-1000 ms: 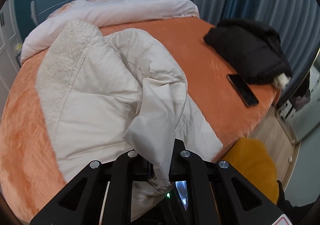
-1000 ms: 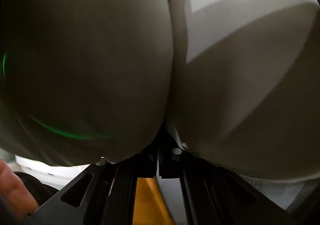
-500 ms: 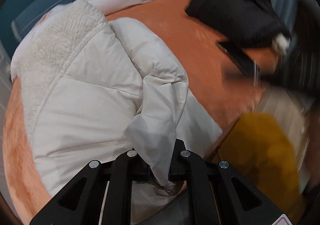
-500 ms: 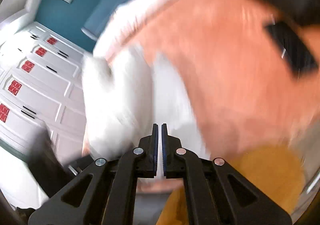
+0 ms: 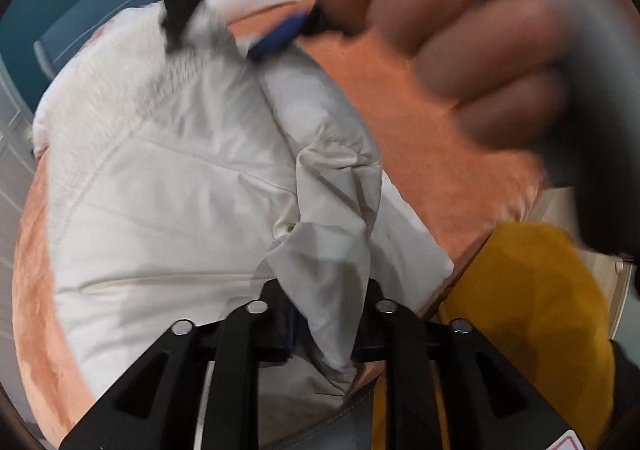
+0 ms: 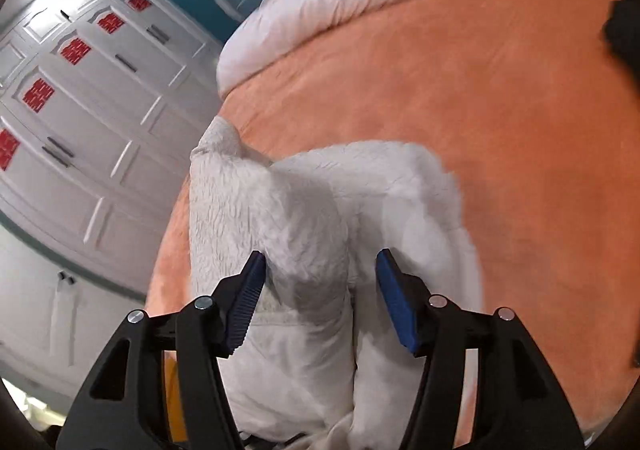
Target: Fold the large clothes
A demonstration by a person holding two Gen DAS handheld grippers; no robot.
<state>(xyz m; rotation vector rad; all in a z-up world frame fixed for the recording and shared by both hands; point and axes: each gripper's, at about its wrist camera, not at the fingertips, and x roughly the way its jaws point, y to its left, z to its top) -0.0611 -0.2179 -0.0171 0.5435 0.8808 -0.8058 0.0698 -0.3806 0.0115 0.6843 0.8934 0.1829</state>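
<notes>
Soft indoor light fell evenly; a blurred hand smeared the left view, and fisheye edges darkened and curved.

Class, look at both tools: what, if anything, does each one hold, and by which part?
Left tool, opening, has a sleeve end of the cream coat between its fingers; whether it grips is unclear. Right tool, opening, holds nothing.

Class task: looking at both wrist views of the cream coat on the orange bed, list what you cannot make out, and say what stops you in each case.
- Left wrist view: the far right of the bed, hidden behind a blurred hand.
- Left wrist view: whether the left gripper, jaws opening, still pinches the coat fold; fabric covers the pads.
- Right wrist view: a dark thing, cut off by the right edge.
</notes>
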